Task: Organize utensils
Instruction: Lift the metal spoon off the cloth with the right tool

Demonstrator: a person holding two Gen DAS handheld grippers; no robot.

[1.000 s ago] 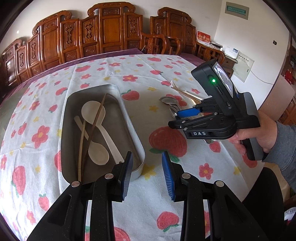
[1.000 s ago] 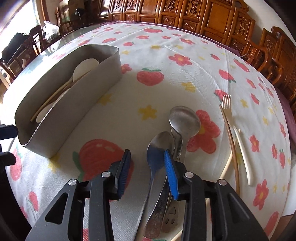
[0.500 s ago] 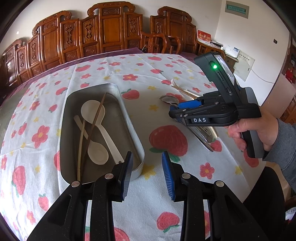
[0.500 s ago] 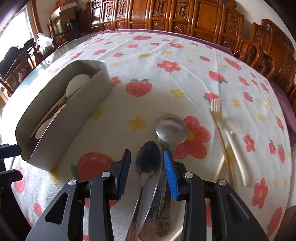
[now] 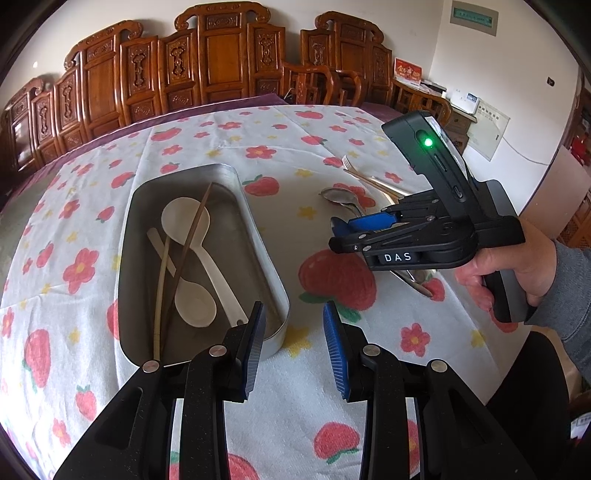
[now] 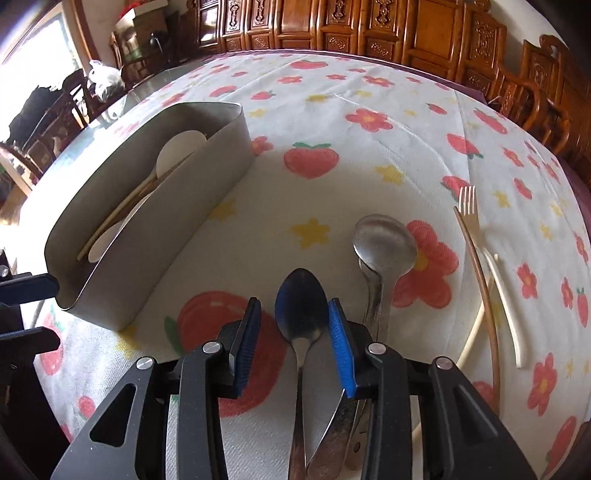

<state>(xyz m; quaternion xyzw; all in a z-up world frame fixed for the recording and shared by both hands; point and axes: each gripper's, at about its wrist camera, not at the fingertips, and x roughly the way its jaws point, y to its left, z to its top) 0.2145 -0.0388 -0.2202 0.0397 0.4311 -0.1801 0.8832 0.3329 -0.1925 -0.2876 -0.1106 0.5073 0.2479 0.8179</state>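
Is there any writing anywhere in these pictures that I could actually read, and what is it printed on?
"DAS": white letters on the side of the right hand-held gripper, seen from the left wrist view.
Red card on the far cabinet: gold characters, too blurred to read.
Green wall plaque: too small to read.
White wall sheet: print too small to read.

Carved wooden chairs [image 5: 221, 70] behind a strawberry-and-flower tablecloth [image 5: 207, 133]; white plastic bag [image 6: 105, 79] beyond.
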